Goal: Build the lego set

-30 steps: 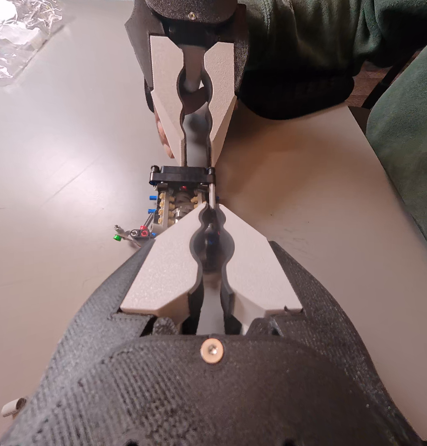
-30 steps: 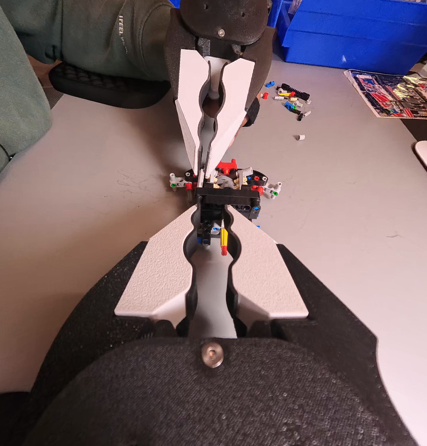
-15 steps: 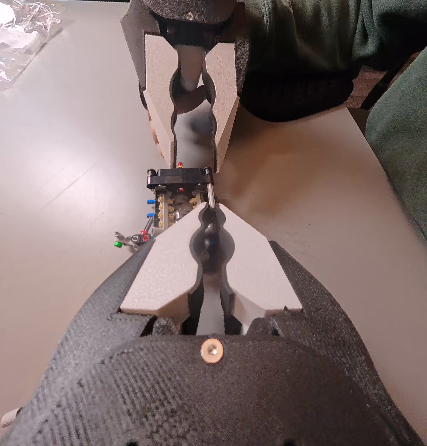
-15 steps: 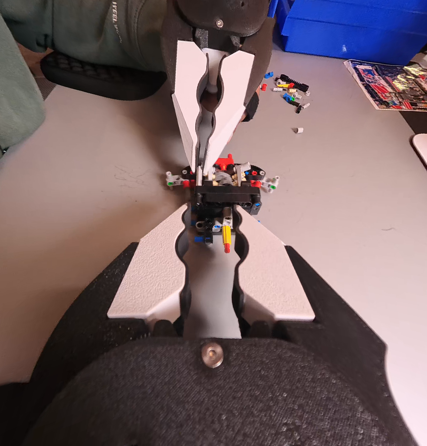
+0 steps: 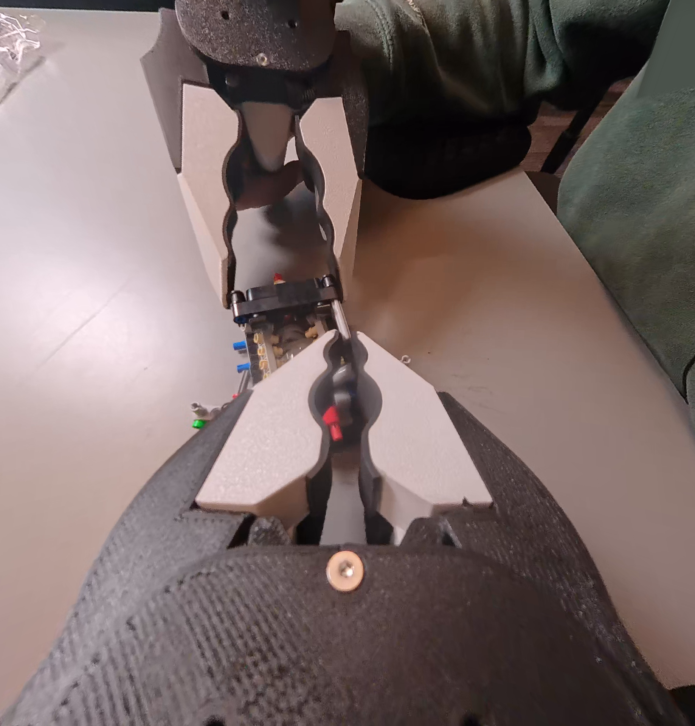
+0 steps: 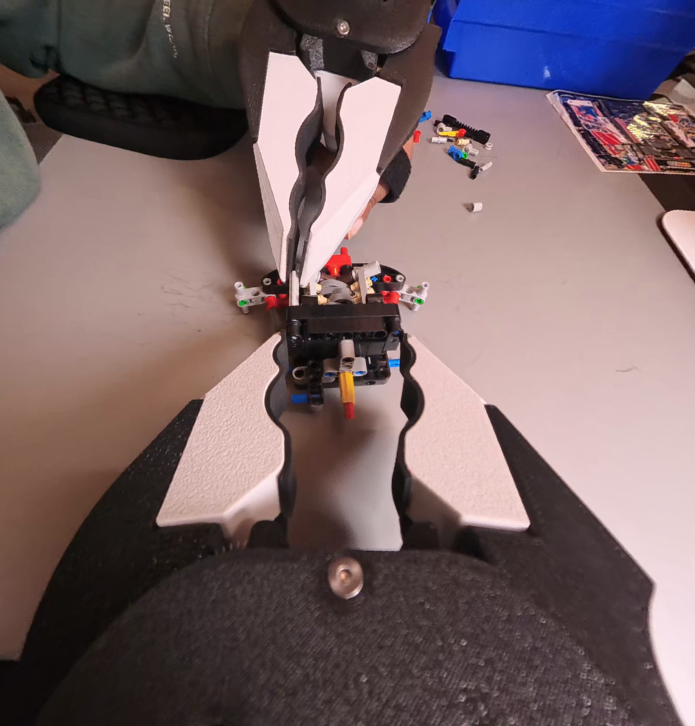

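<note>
The lego model (image 6: 342, 330), a black frame with grey, red, yellow and blue parts, sits on the grey table (image 6: 102, 353). It also shows in the left wrist view (image 5: 283, 294). My left gripper (image 5: 344, 338) is shut on a thin grey beam at the model's side. In the right wrist view the left gripper (image 6: 295, 277) comes down from above onto that beam. My right gripper (image 6: 342, 341) is open, with its fingers on either side of the black frame. In the left wrist view the right gripper (image 5: 282, 281) straddles the frame's far end.
Loose small pieces (image 6: 462, 143) and a single grey piece (image 6: 474, 206) lie at the back right. An instruction booklet (image 6: 632, 133) and blue bins (image 6: 573, 43) are behind them. A clear plastic bag (image 5: 8, 47) lies far left. Green sleeves border the table. One gripper's finger ends stand about 4 cm off the other's. The single grey piece (image 6: 474, 206) is about equally far from each gripper, around 20 cm.
My right gripper has opened wider and moved forward, so its fingers now flank the black frame. My left gripper stays shut on the grey beam.
</note>
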Tool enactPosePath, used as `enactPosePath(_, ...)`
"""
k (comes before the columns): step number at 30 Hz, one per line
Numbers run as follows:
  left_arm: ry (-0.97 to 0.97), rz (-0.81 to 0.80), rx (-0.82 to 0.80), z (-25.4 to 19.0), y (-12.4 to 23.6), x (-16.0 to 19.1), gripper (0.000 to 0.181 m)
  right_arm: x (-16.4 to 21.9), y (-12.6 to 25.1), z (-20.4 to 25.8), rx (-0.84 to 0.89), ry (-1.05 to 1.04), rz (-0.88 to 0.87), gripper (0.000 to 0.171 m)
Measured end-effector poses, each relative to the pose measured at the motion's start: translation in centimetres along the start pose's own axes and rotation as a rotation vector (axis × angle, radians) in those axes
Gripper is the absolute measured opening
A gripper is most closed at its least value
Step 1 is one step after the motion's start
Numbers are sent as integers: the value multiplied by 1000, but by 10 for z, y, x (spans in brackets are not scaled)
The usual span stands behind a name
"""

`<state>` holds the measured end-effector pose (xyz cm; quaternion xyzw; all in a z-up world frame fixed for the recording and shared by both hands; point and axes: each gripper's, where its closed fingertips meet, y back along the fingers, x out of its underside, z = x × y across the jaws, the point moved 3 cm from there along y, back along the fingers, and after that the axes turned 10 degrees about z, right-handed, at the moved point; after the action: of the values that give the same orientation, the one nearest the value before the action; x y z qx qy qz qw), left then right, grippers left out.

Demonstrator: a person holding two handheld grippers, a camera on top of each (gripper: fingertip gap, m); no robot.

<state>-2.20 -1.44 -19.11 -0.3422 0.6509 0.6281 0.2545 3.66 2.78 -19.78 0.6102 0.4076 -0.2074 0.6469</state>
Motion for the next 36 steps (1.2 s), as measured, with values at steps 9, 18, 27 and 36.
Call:
enactPosePath(9,24,16,4,-1,-4,-3,2,-1,-2,0,1,1,-7,55)
enactPosePath(18,208,13,-143,10,-10,-10,3,4,12,-5,70,-55,60,65)
enactPosePath(27,148,-93,-89,-14,-8,-38,24,0,12,12,68,-71,40,62)
enactPosePath(36,132,-119,125,3,1,-8,57,-19,-9,40,-121,50,3,61)
